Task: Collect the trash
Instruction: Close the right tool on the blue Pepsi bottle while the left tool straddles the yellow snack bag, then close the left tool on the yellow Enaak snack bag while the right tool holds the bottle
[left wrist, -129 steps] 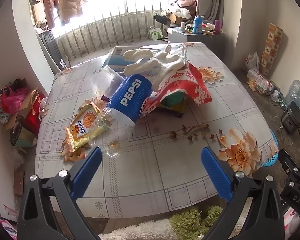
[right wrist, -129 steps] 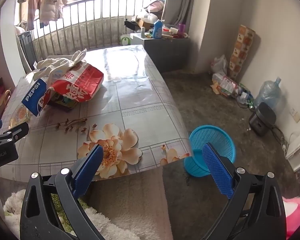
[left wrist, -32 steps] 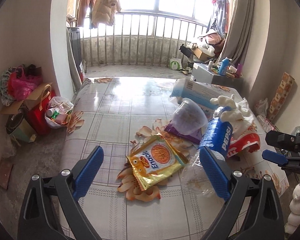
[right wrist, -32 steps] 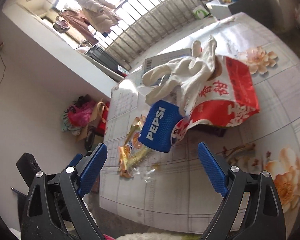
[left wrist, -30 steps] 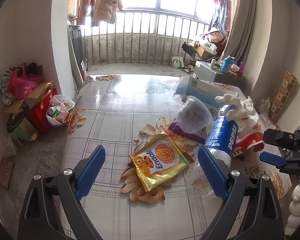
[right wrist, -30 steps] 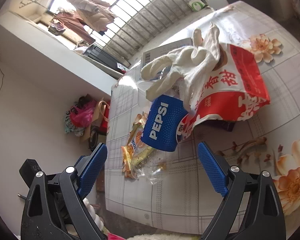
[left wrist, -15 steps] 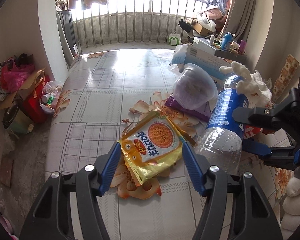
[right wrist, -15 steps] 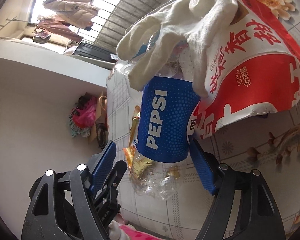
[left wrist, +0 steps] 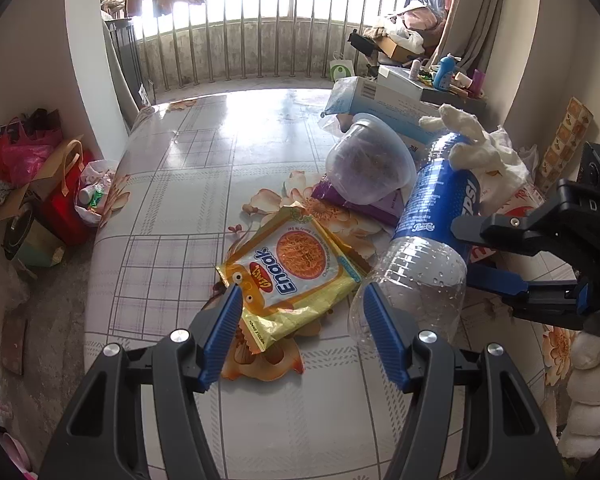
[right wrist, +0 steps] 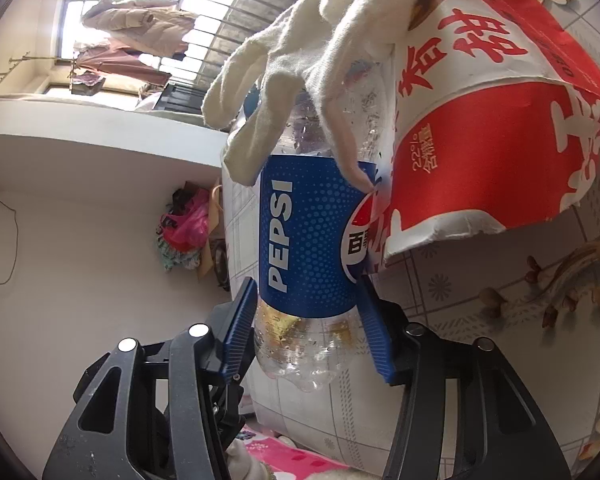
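A clear Pepsi bottle (right wrist: pixel 308 240) with a blue label lies on the flowered table (left wrist: pixel 172 200), a white glove (right wrist: pixel 324 20) draped over its neck. My right gripper (right wrist: pixel 308 320) straddles the bottle near its base, its jaws closing and both pads against the bottle's sides. It reaches in from the right in the left wrist view, right gripper (left wrist: pixel 466 250) on the bottle (left wrist: pixel 428 240). A yellow Enaak snack packet (left wrist: pixel 288 264) lies flat beside the bottle. My left gripper (left wrist: pixel 302 300) hovers over the packet's near corner, jaws apart on either side of it without squeezing.
A red-and-white carton (right wrist: pixel 480 140) leans on the bottle. An upturned clear bowl (left wrist: pixel 370 164) rests on a purple wrapper (left wrist: pixel 364 204), with a blue-white box (left wrist: pixel 380 100) behind. Bags (left wrist: pixel 40 168) crowd the floor left of the table. A white-gloved hand (left wrist: pixel 588 380) holds the right gripper.
Both grippers dropped toward the table and their jaws narrowed. The right one closed in around the Pepsi bottle; the left one came down over the snack packet.
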`<state>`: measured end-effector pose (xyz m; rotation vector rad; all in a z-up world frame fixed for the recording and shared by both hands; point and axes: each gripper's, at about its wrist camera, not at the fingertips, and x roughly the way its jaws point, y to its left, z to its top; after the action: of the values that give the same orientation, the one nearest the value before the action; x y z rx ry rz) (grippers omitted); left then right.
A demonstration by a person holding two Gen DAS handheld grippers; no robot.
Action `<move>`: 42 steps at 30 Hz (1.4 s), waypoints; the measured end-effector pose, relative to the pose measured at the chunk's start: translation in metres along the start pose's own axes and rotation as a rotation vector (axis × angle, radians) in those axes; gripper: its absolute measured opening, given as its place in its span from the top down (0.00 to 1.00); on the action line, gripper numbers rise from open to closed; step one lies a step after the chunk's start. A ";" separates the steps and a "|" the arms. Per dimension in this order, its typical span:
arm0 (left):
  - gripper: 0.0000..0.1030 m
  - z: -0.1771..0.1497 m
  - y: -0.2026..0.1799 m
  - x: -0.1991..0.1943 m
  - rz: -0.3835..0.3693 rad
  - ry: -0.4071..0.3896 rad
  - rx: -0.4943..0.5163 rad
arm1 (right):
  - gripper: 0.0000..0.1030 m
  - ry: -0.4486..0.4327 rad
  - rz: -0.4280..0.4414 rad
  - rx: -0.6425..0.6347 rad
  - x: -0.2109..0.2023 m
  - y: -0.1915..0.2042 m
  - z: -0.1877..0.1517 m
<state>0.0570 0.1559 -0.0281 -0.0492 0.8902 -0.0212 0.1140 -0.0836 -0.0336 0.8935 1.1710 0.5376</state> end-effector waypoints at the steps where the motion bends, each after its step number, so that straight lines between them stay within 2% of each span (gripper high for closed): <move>1: 0.41 0.000 0.000 0.000 -0.001 0.003 -0.003 | 0.41 0.000 0.000 -0.001 0.000 0.001 0.000; 3: 0.41 0.000 0.000 0.001 0.001 0.009 -0.004 | 0.38 0.003 0.000 -0.001 0.004 0.002 0.002; 8: 0.41 -0.002 0.002 0.000 -0.016 0.020 -0.020 | 0.37 0.020 -0.007 0.025 0.021 -0.002 0.004; 13: 0.43 -0.003 0.000 -0.003 -0.029 0.026 -0.018 | 0.45 0.032 -0.021 0.029 0.026 -0.006 0.006; 18: 0.43 -0.003 0.001 -0.010 -0.099 0.048 -0.042 | 0.46 0.055 0.005 0.045 0.016 -0.017 0.008; 22: 0.43 -0.005 -0.002 -0.017 -0.194 0.072 -0.051 | 0.46 0.078 0.019 0.048 0.001 -0.029 0.010; 28: 0.43 -0.013 -0.018 -0.023 -0.271 0.093 -0.010 | 0.46 0.097 -0.015 -0.012 -0.027 -0.034 0.006; 36: 0.43 -0.021 -0.030 -0.009 -0.269 0.131 0.030 | 0.44 0.106 -0.150 -0.128 -0.038 -0.023 -0.004; 42: 0.43 -0.025 -0.034 -0.002 -0.258 0.145 0.044 | 0.42 0.083 -0.167 -0.134 -0.026 -0.003 -0.005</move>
<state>0.0366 0.1212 -0.0402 -0.1225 1.0234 -0.2875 0.1010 -0.1036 -0.0220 0.6576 1.2573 0.5141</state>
